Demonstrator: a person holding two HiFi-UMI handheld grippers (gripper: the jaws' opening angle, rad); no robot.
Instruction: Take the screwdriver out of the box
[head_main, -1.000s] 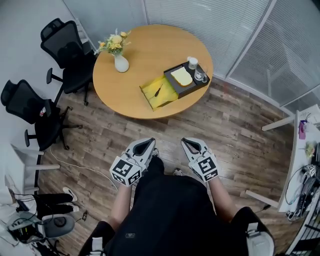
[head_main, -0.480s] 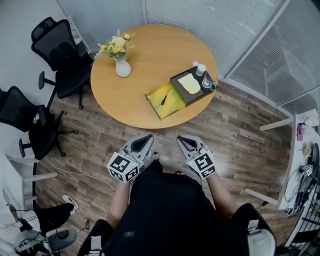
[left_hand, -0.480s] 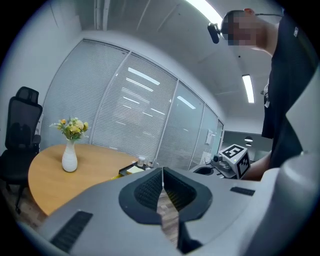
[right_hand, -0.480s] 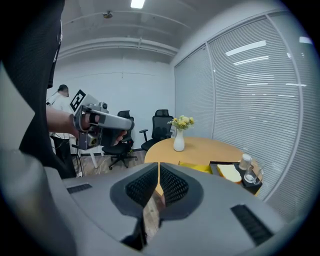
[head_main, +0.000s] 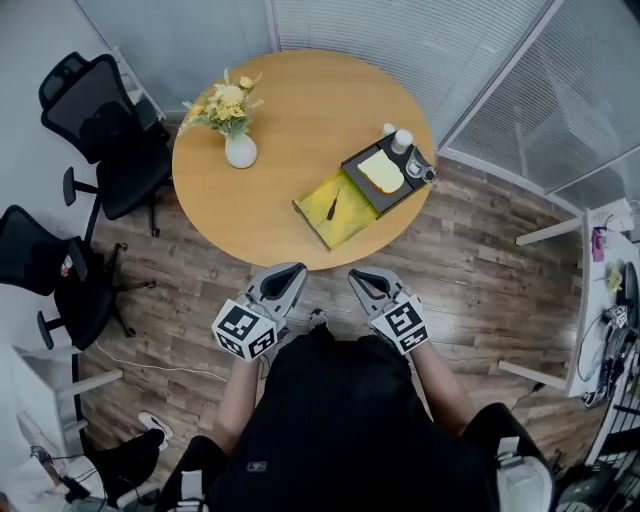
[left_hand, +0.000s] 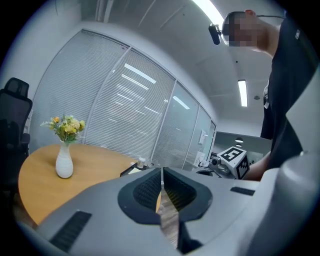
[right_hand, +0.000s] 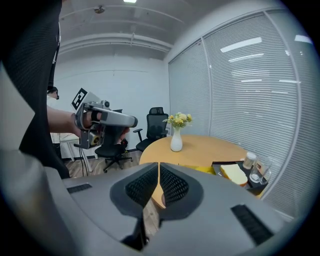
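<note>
I am standing short of the surface (head_main: 290, 120), holding my left tongs (head_main: 293, 270) and right tongs (head_main: 358, 276) pressed together, both empty. The screwdriver (head_main: 332, 206) is lying inside the yellow box (head_main: 352, 224) at the surface's near edge. I am judging this the reach-in step: next, one pair needs parting over the screwdriver's handle.

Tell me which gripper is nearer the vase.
Left. The left gripper hangs short of the table on the vase side; the right gripper is beside it, further away.
</note>
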